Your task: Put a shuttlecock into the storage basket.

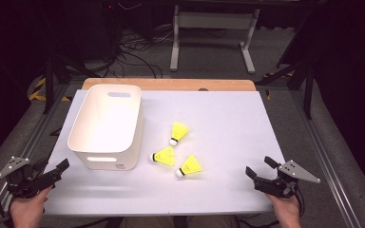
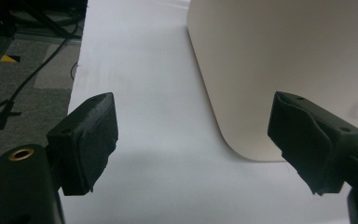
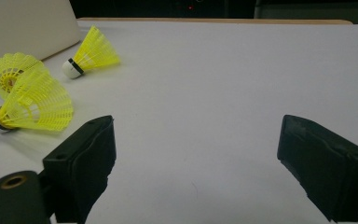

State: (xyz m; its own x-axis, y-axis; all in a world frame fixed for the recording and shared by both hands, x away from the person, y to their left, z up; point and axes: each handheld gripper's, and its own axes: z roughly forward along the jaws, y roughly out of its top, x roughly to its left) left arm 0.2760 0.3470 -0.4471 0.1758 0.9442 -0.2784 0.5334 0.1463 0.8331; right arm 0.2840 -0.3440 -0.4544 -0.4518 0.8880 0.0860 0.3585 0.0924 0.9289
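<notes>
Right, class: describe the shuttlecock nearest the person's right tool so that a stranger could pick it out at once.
Start at the white bin on the left of the white table. Just right of it lie three yellow shuttlecocks. The one meant is the nearest shuttlecock, closest to the table's front edge and farthest right, its white cork pointing down-left.

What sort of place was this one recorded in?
Probably a lab or workshop set up for recording. A white board lies on a wooden table with a bin and shuttlecocks, loose cables on the carpet, and a metal frame behind.
</notes>
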